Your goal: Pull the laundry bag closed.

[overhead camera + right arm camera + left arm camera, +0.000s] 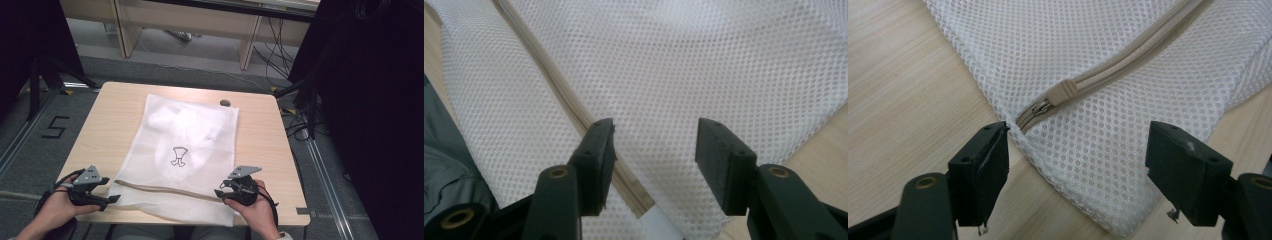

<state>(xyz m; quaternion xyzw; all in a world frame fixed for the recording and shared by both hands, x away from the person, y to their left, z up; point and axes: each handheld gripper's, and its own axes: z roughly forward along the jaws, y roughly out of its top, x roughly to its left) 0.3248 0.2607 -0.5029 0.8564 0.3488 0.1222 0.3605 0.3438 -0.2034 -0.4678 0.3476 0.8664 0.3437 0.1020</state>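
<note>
A white mesh laundry bag (190, 145) lies flat on the wooden table (115, 120), with white clothing bearing a black drawing (178, 156) inside. A beige zipper (160, 187) runs across its near end. Its slider (1064, 91) sits at the bag's left corner, just beyond my left gripper (1077, 165), which stands open over that corner. My left gripper (111, 198) is at the bag's near-left edge. My right gripper (220, 192) is at the bag's near-right side, open above the mesh (674, 75) with the zipper line (574, 110) beside its left jaw; midpoint (655, 150).
A small dark round object (225, 103) rests on the table by the bag's far right corner. Beyond the table stand wooden furniture legs (247, 45) and cables (280, 50). Dark drapes (370, 100) hang at the right. The bag's near end overhangs the table's front edge.
</note>
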